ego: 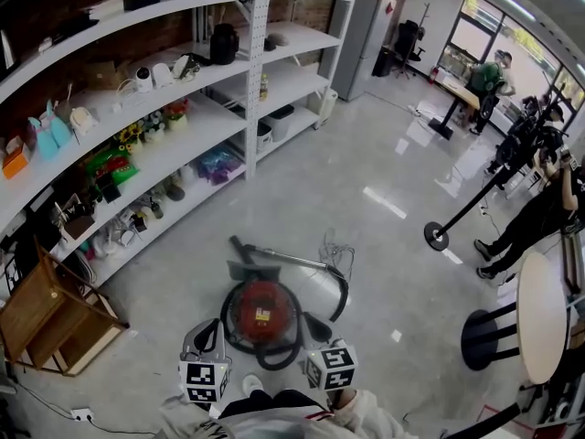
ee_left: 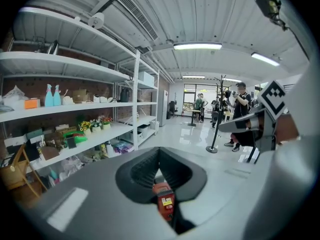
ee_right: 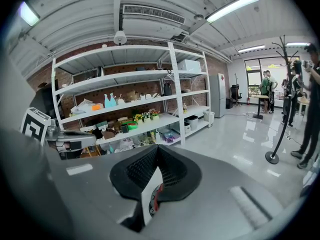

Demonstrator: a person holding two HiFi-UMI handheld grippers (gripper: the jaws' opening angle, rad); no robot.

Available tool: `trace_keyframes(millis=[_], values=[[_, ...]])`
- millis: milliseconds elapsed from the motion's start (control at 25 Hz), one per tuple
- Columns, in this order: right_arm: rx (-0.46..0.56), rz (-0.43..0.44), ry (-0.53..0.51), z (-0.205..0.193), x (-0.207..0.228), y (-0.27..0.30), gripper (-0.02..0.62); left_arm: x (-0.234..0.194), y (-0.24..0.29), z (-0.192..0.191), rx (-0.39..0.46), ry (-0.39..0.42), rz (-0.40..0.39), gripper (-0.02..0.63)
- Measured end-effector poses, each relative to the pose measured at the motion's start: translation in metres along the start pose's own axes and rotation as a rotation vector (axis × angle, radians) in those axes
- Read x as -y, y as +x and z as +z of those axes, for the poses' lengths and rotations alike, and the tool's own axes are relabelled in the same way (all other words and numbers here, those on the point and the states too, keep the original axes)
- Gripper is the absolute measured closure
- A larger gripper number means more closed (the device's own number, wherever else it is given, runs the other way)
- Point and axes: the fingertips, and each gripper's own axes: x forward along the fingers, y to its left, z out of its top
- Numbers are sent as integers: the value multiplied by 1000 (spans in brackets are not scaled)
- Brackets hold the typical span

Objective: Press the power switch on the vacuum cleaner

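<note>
Though partly hidden by L tongs (ego: 207,335) & R tongs (ego: 317,329), both closed, empty: red vac (ego: 262,305), switch unclear.

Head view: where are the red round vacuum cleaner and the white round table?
Red round vacuum cleaner (ego: 262,307), head view, its red top.
White round table (ego: 541,318), head view, bare tabletop.

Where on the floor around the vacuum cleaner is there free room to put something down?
Free: the wide floor between the vacuum cleaner and the round table, and the floor beyond its hose up to the shelves. Crowded: left, near the wooden crate.
</note>
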Motion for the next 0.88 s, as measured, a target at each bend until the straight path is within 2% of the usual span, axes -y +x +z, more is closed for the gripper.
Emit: trace_keyframes(millis=[440, 880], values=[[10, -21, 21, -9, 13, -28, 594, 25, -5, 3, 5, 21, -22, 606], [37, 9, 20, -23, 14, -72, 595, 57, -38, -3, 19, 31, 10, 606]])
